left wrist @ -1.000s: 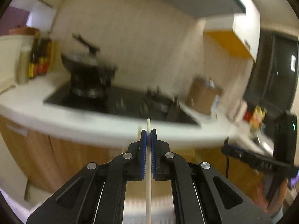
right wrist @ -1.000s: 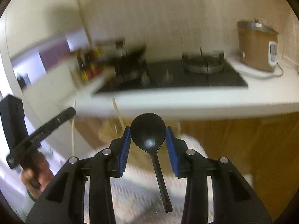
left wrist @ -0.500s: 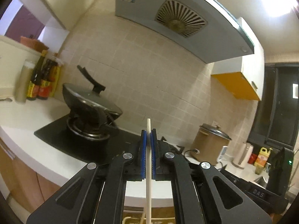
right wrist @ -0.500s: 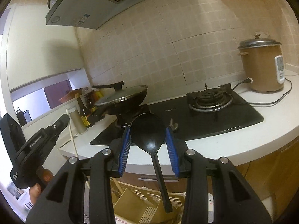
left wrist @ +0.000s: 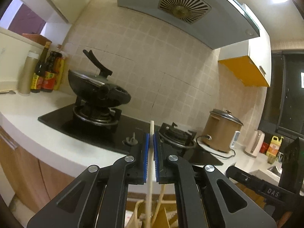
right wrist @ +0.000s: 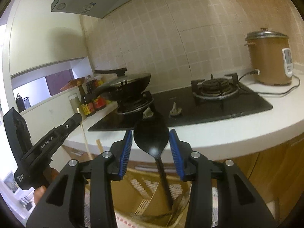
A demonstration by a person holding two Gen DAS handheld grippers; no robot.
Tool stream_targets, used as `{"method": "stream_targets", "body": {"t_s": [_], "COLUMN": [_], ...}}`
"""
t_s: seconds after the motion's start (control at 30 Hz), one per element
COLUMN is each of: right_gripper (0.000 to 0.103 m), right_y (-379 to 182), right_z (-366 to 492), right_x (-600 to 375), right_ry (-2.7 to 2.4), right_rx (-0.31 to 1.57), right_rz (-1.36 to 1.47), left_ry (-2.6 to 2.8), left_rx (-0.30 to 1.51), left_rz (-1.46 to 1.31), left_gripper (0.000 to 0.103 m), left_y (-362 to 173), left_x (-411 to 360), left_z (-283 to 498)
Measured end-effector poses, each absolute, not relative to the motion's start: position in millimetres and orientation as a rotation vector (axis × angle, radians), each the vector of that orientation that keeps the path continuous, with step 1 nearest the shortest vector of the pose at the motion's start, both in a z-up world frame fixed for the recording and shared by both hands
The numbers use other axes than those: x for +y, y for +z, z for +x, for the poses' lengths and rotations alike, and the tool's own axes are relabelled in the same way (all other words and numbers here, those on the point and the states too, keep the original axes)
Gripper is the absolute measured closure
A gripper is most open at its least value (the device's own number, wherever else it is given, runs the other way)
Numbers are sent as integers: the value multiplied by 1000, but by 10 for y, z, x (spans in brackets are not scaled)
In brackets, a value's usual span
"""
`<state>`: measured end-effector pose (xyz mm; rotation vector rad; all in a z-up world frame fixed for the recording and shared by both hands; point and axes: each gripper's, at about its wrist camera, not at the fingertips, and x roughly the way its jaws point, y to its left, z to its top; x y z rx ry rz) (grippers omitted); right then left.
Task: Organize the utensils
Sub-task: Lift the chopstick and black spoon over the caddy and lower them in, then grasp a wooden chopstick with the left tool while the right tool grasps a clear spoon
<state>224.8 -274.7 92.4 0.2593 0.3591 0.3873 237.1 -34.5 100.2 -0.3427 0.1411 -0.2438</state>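
Black is the spoon [right wrist: 151, 138] that stands bowl-up between the blue pads of your right gripper [right wrist: 151, 148]; its jaws are opening, a gap shows on both sides of the bowl, and its handle slants down into the slotted basket [right wrist: 144, 201] below the counter edge. Your left gripper [left wrist: 151, 155] is also opening around a pale chopstick [left wrist: 150, 163], which stands upright between its pads, lower end down by that basket [left wrist: 136, 216]. Both grippers sit in front of the white counter [right wrist: 237, 131], short of the hob [right wrist: 209, 110].
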Motion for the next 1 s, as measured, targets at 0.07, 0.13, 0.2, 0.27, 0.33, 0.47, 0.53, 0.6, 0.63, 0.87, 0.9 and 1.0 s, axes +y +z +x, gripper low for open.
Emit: {"method": "stream_targets", "body": {"t_s": [0.07,0.13,0.2,0.27,0.33,0.47,0.53,0.6,0.63,0.87,0.9,1.0], "right_gripper": [59,57,57,57,57,57,57,57,57,57,57,57], "right_y": [934,947,972,993,1012,954,844,685,586,111,77,-46], "right_z": [2165,2076,1964,1868,1748,1570,1533,1527,1521,1477,1484,1536], "right_x": [-2743,-2750,-2774,-2793,-2809,-2825,-2814,-2804,-2811,-2763,-2744,-2697], "right_ry": [386,382,380,366,361,338,304,296,295,273,271,222], "right_rx": [371,382,401,428,480,653,764,873,922,1091,1105,1151], "right_rz": [247,239,236,231,230,253,259,280,300,321,322,297], "left_ry": [-268,-276,-295,-303,-315,-339,-358,-389,-390,-425,-419,-412], "left_rx": [177,209,271,336,405,602,716,848,881,1096,1112,1150], "left_rz": [-346,-339,-337,-332,-330,-312,-310,-292,-278,-194,-180,-157], "left_gripper": [77,77,77,74,74,73,73,73,73,73,73,73], "left_y": [1006,1017,1034,1039,1039,960,845,634,564,-141,-218,-404], "left_x": [-301,-266,-205,-169,-123,-53,-48,-83,-101,-352,-396,-500], "left_z": [2318,2259,2172,2091,2008,1842,1790,1725,1708,1471,1444,1392]}}
